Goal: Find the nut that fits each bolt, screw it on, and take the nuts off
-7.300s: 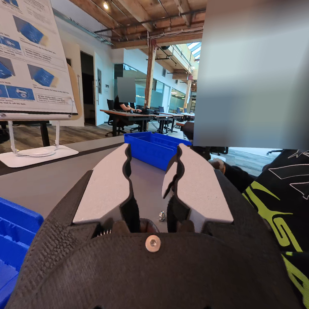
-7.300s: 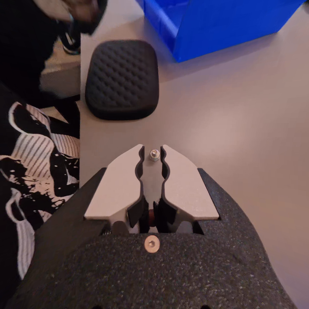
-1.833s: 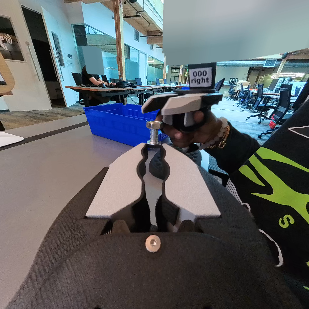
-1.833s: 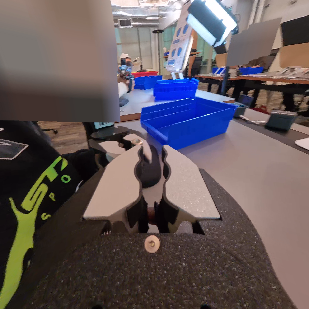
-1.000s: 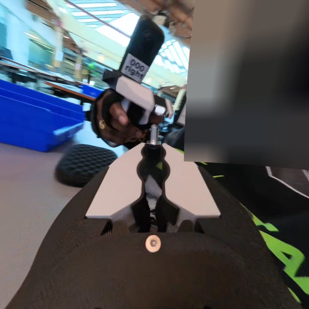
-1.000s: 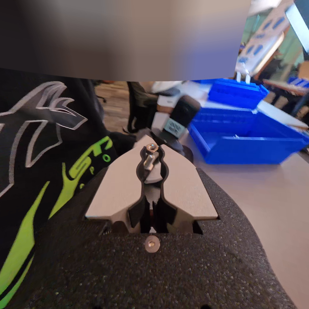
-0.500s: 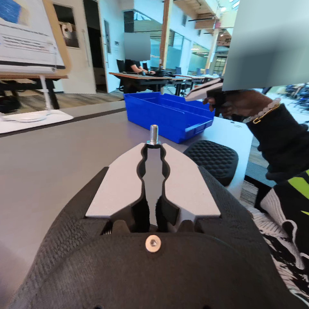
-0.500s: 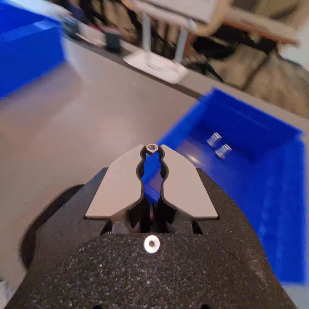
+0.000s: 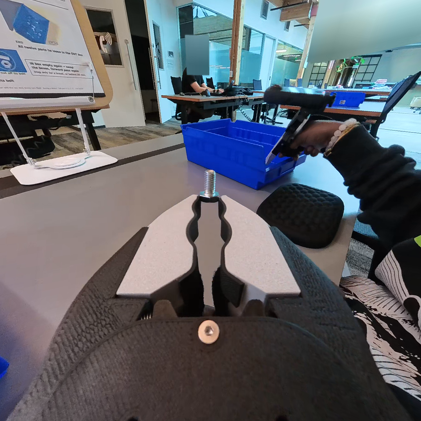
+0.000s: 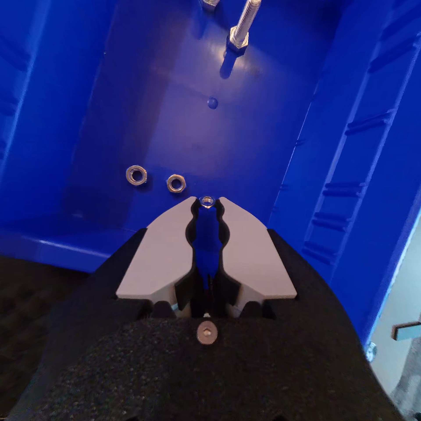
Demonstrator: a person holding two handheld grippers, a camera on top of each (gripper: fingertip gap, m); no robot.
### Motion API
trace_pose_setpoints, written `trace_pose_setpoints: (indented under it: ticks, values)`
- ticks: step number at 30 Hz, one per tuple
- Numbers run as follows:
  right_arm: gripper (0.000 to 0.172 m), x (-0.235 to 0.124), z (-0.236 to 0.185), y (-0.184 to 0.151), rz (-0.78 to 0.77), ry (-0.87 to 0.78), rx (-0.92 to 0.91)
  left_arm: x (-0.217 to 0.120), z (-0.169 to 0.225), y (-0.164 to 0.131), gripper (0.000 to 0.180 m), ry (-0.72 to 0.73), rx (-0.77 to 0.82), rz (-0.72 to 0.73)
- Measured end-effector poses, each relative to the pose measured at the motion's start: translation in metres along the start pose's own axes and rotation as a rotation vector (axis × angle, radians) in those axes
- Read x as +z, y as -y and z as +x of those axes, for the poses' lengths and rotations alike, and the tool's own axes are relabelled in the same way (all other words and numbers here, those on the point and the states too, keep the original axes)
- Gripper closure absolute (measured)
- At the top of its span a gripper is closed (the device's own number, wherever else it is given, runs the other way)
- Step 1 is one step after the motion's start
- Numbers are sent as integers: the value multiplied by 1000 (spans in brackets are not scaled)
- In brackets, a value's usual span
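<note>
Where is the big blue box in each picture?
Left wrist view: the blue box sits on the grey table, upper middle, beyond the bolt that the left gripper grips by its head.
Right wrist view: the blue box fills nearly the whole picture, seen from above.
Shared landmark: the right gripper, holding a small nut, reaches over the box in both.

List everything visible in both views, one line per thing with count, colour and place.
Open plastic bin: one, blue, far side of the table.
Flat table: one, grey, under everything.
Quilted pad: one, black, right table edge.
Instruction board on stand: one, white, far left.
Loose hex nuts: two, silver, bin floor.
Long threaded bolt: one, silver, deeper in the bin.
Short hex bolt: one, silver, upright in the left tool.
Small hex nut: one, silver, pinched in the right tool over the bin.
</note>
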State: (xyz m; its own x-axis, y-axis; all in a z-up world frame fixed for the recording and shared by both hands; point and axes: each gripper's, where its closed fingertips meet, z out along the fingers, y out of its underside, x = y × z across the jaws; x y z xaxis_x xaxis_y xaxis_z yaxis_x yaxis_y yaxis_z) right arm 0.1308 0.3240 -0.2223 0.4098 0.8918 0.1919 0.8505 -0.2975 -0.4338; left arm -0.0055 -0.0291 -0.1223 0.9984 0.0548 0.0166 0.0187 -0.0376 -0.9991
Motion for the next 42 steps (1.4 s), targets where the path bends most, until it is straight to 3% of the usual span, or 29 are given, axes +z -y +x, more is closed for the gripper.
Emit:
trace_pose_setpoints:
  ticks: [15,27,30,32,33,34,35,36,39,42]
  values:
    - [157,9,6,-9,-187,72,-74,1,5,-4,166,-26,0,-20]
    - [148,-10,-5,6,-38,96,-76,3,9,-6,166,-46,-1,-29]
    - [148,-38,-43,34,180,199,-171,5,13,-6,166,-67,-19,-26]
    - [148,-73,-93,60,411,341,-278,6,17,-5,166,-96,-47,-14]
    - [167,-92,-119,68,518,394,-339,7,20,-4,166,-111,-59,-8]
    - [151,-112,-147,72,614,463,-420,8,22,-3,166,-120,-65,-6]
    - [152,-132,-177,69,675,563,-502,9,24,-4,166,-125,-61,-9]
    - [152,-144,-196,64,688,606,-549,10,26,-5,166,-128,-51,-16]
    - [149,-159,-210,64,704,527,-608,13,32,-8,166,-130,-12,-34]
    - [149,-189,-247,56,774,748,-633,15,37,-9,166,-138,15,-45]
